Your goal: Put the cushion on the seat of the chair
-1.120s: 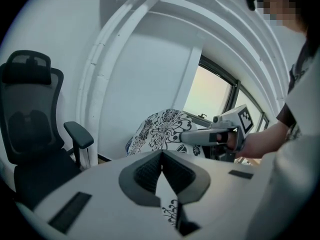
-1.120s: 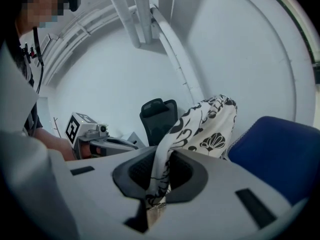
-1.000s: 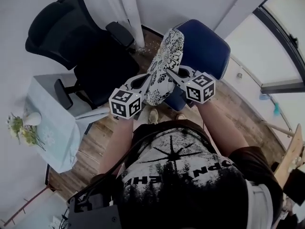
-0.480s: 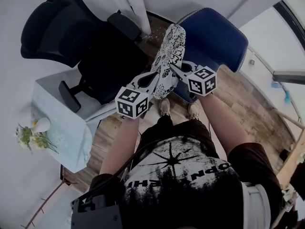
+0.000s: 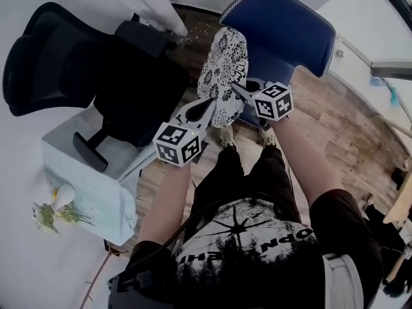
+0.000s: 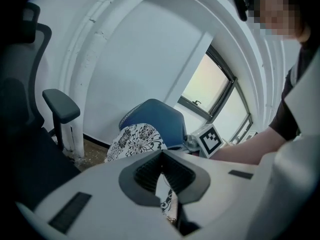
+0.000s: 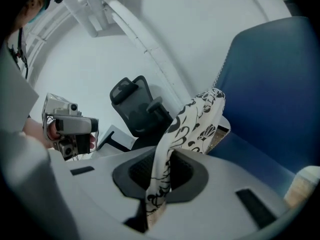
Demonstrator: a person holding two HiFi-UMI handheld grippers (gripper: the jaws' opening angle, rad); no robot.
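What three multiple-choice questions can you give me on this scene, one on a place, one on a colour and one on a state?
1. Where is the cushion? A. Flat on the black office chair. B. Held in the air. C. On the floor.
2. What colour is the chair just beyond the cushion? A. Red. B. Blue. C. Green.
3. How is the right gripper? A. Open and empty. B. Shut on nothing. C. Shut on the cushion.
Answers: B, since the left gripper and the right gripper each pinch an edge of it; B, since its shell is plainly blue; C, since patterned fabric is clamped between its jaws.
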